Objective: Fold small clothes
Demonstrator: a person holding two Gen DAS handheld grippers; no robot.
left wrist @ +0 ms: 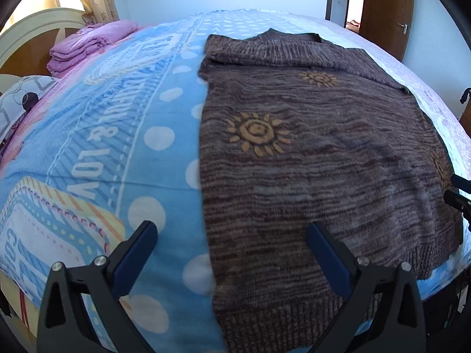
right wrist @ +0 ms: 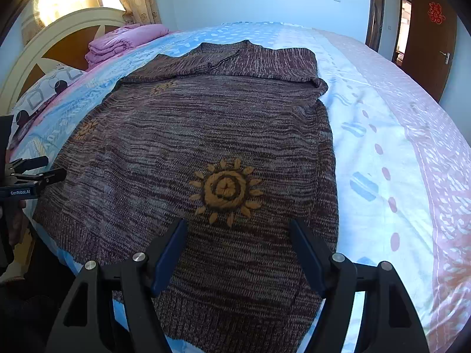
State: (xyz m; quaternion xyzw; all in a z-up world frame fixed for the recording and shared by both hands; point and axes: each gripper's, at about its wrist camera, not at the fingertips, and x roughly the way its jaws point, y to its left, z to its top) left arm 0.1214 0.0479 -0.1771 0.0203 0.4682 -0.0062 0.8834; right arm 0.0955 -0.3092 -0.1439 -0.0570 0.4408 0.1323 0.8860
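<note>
A brown knitted sweater (left wrist: 318, 153) with orange sun motifs lies flat on the bed, its ribbed hem toward me and both sleeves folded across the chest near the collar. My left gripper (left wrist: 232, 229) hovers open above the sweater's left edge near the hem, nothing between its fingers. In the right wrist view the same sweater (right wrist: 206, 135) fills the middle. My right gripper (right wrist: 238, 226) stands open over the hem area just below a sun motif, holding nothing. The left gripper (right wrist: 44, 170) also shows at the left edge of that view.
The bed carries a blue patterned sheet (left wrist: 123, 135) with white dots and a pink-white band (right wrist: 412, 153) at the right. Folded pink bedding (left wrist: 88, 47) and a patterned pillow (right wrist: 44, 97) lie by the headboard (right wrist: 59, 38). A brown door (right wrist: 429, 35) stands at the far right.
</note>
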